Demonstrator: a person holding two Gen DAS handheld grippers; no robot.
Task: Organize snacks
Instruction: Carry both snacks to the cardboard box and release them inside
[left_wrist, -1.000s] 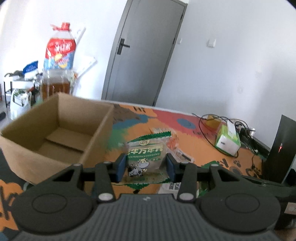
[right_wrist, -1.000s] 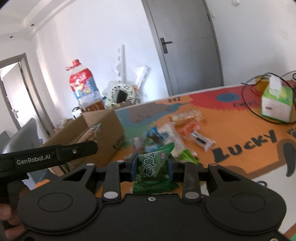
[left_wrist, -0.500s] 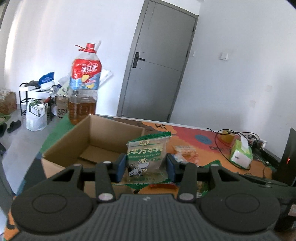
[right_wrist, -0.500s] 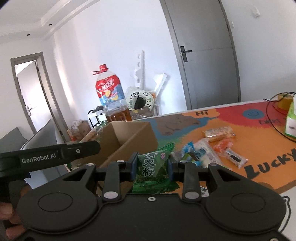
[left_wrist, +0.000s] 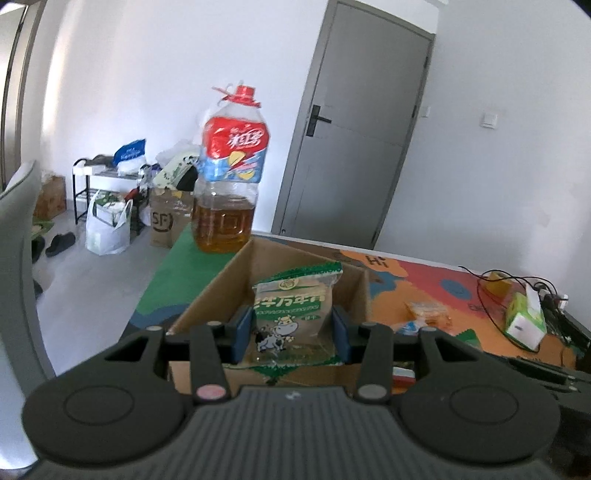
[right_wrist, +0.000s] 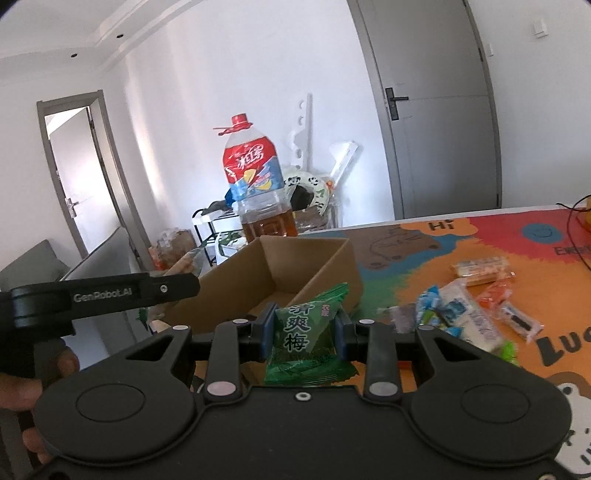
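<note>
The left gripper (left_wrist: 291, 334), black with blue pads, is pointing forward and tilting somewhat downward, its jaws pressing from both sides on a pale green snack packet printed with a cow (left_wrist: 293, 317) that is standing upright between them. The right gripper (right_wrist: 303, 336) is tilting the same way, its jaws clamping a small dark green crinkled candy packet (right_wrist: 308, 341). In the right wrist view, a person's hand (right_wrist: 33, 380) is gripping the left gripper's handle at the far left.

cardboard box (left_wrist: 236, 280) floor behind cow-print packet (left_wrist: 291, 317); "lucky" lettering (right_wrist: 565, 345) cut by right edge
</note>
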